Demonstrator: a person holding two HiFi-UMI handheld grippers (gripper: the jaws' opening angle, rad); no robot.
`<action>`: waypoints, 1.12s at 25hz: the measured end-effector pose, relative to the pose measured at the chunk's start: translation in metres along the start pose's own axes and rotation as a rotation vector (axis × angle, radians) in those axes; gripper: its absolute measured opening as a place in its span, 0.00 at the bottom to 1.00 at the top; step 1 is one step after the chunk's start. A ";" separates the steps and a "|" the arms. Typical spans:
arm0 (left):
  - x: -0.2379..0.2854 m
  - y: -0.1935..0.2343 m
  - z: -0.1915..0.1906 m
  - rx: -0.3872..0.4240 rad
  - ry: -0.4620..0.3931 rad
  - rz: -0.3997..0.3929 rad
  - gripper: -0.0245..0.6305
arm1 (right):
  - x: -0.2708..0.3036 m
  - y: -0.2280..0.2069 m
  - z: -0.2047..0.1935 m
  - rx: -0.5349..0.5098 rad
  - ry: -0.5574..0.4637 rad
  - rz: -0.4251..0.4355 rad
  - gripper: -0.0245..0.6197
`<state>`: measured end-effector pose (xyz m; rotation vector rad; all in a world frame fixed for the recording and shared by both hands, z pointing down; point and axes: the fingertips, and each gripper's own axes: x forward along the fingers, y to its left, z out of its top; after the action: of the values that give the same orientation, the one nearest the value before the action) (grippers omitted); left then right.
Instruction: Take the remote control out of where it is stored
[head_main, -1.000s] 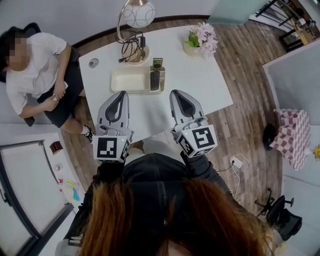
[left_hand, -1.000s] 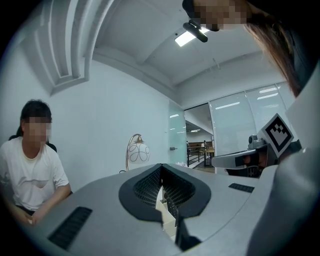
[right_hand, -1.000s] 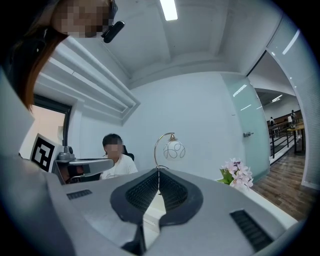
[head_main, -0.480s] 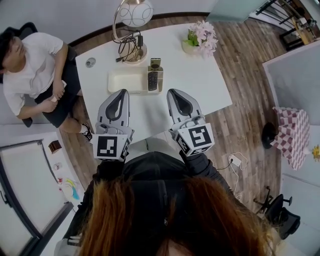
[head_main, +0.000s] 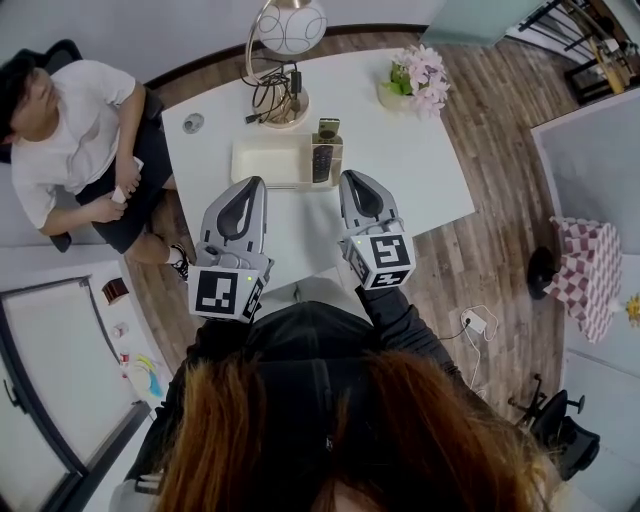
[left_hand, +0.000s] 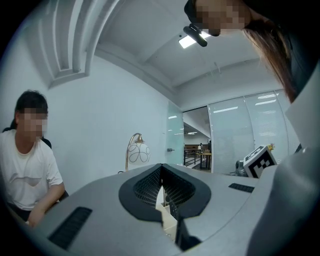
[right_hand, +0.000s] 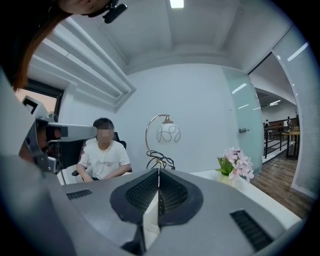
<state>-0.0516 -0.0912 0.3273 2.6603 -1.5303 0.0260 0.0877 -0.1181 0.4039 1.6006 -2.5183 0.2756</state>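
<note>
A dark remote control (head_main: 322, 161) sits in a small holder at the right end of a cream tray (head_main: 268, 162) on the white table (head_main: 420, 170). My right gripper (head_main: 353, 178) is just short of the holder, a little to its right, with its jaws shut and nothing between them. In the right gripper view, the right gripper (right_hand: 159, 171) shows its pads pressed together. My left gripper (head_main: 251, 185) hovers over the table's near edge below the tray, shut and empty. The left gripper (left_hand: 161, 167) looks past its closed tips at the tray.
A globe lamp (head_main: 291, 28) with tangled cables (head_main: 268, 95) stands behind the tray. Pink flowers (head_main: 420, 74) sit at the table's far right corner. A seated person (head_main: 80, 140) in a white shirt is close to the table's left side. Wooden floor (head_main: 500, 130) lies to the right.
My right gripper has drawn in closer to the remote's holder and turned slightly towards it. The left gripper has hardly moved. Both stay shut.
</note>
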 end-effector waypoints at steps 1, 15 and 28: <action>-0.001 0.001 0.001 0.004 -0.003 -0.001 0.05 | 0.005 -0.001 -0.005 0.004 0.004 -0.010 0.06; -0.005 0.014 0.004 0.034 -0.013 0.006 0.05 | 0.067 -0.005 -0.081 0.071 0.145 -0.074 0.17; 0.005 0.020 0.000 0.049 -0.002 -0.002 0.05 | 0.098 -0.018 -0.103 0.099 0.195 -0.160 0.38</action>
<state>-0.0662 -0.1059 0.3286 2.6999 -1.5471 0.0611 0.0648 -0.1880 0.5273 1.7085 -2.2502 0.5160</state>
